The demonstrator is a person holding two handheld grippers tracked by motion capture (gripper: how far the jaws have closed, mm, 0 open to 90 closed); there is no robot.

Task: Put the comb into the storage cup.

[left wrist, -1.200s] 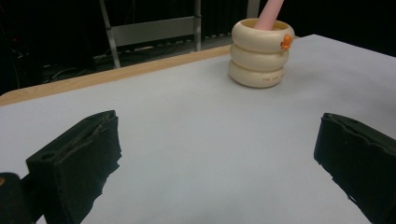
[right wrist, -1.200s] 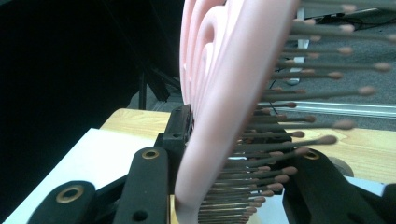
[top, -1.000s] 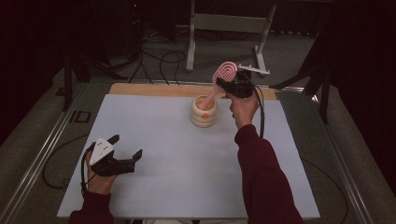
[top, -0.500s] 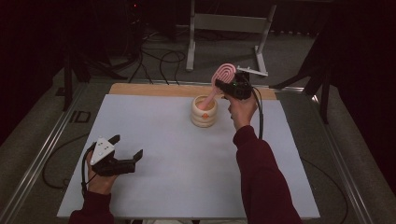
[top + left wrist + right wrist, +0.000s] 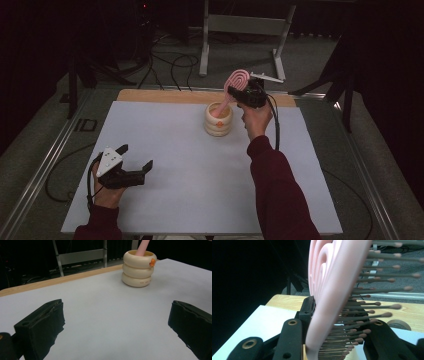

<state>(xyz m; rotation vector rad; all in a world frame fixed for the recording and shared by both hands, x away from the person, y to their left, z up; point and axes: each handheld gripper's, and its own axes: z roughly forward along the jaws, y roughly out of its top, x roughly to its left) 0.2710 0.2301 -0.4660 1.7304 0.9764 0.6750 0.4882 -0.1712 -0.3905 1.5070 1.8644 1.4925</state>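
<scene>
**Pink hairbrush held in a cream holder at the far side of the table**

Grey-white sheeting covers the table (image 5: 200, 190), with a strip of bare wood (image 5: 165, 96) along its far edge. At the near left, the left gripper (image 5: 135, 160) rests low over the sheet in the person's left hand (image 5: 107, 192); its jaws stand wide apart with nothing between them, and in the left gripper view only bare sheet lies between the two black pads (image 5: 41, 327).

Further right and toward the far edge stands a cream holder (image 5: 218, 119) shaped like three stacked rings, with a small orange mark (image 5: 152, 263) on its top ring. It stands upright on the sheet, well apart from the left gripper. A pink hairbrush (image 5: 235, 85) stands in it, handle down inside the opening, tilted so that its oval head leans up and to the right above the rim.

Just right of the holder, the right gripper (image 5: 240, 91) is clamped on the head of the brush, held up by the person's right hand (image 5: 256, 120) on a dark red sleeve (image 5: 280, 190). In the right gripper view the pink head (image 5: 332, 290) sits edge-on between the jaws, its dark bristles (image 5: 367, 312) with rounded tips pointing right.

Beyond the table, a grey metal stand (image 5: 245, 30) and black cables (image 5: 170, 62) lie on the dark floor.
</scene>
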